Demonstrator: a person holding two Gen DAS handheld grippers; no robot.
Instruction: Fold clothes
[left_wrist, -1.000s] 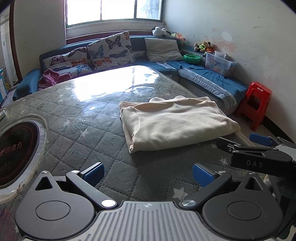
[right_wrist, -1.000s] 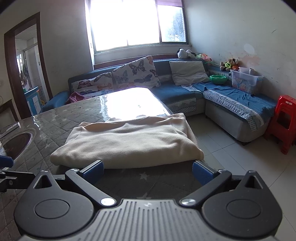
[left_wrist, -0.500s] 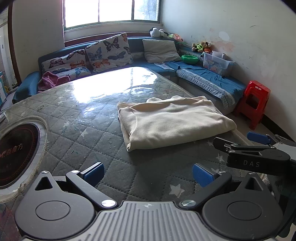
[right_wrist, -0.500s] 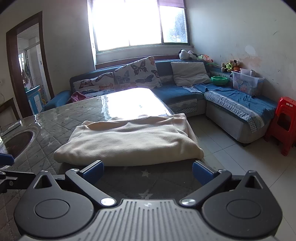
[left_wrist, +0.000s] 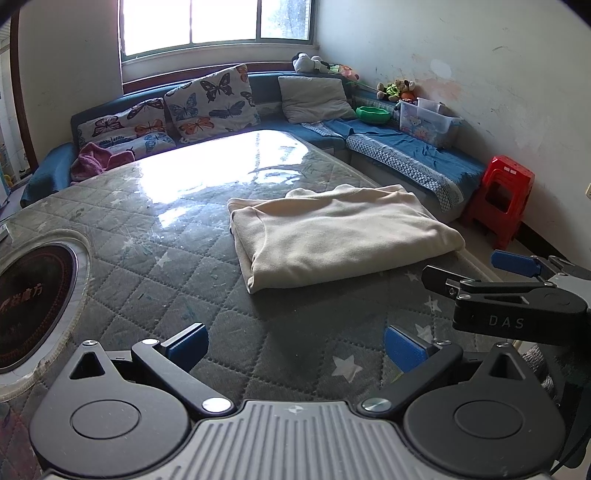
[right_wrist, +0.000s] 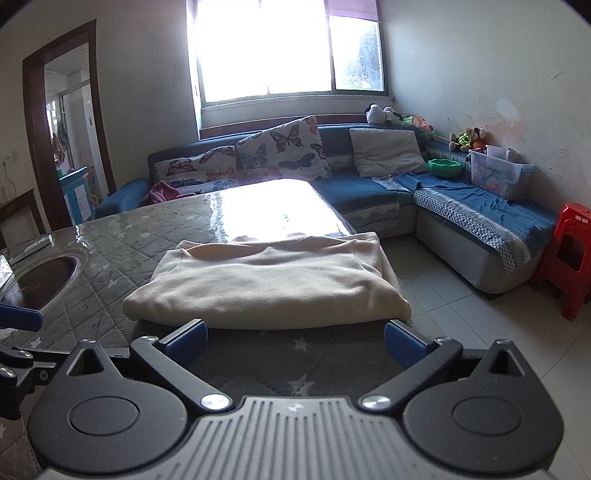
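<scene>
A cream garment lies folded in a flat rectangle on the quilted grey table, near its right edge. It also shows in the right wrist view, straight ahead. My left gripper is open and empty, above the table short of the garment. My right gripper is open and empty, just short of the garment's near edge. The right gripper also shows at the right of the left wrist view.
A round inset burner sits in the table at the left. A blue corner sofa with butterfly cushions runs along the far side and the right. A red plastic stool stands on the tiled floor at the right.
Both grippers have drawn back and risen slightly from the folded garment, which now looks a little farther off. Both stay open. The garment has not moved.
</scene>
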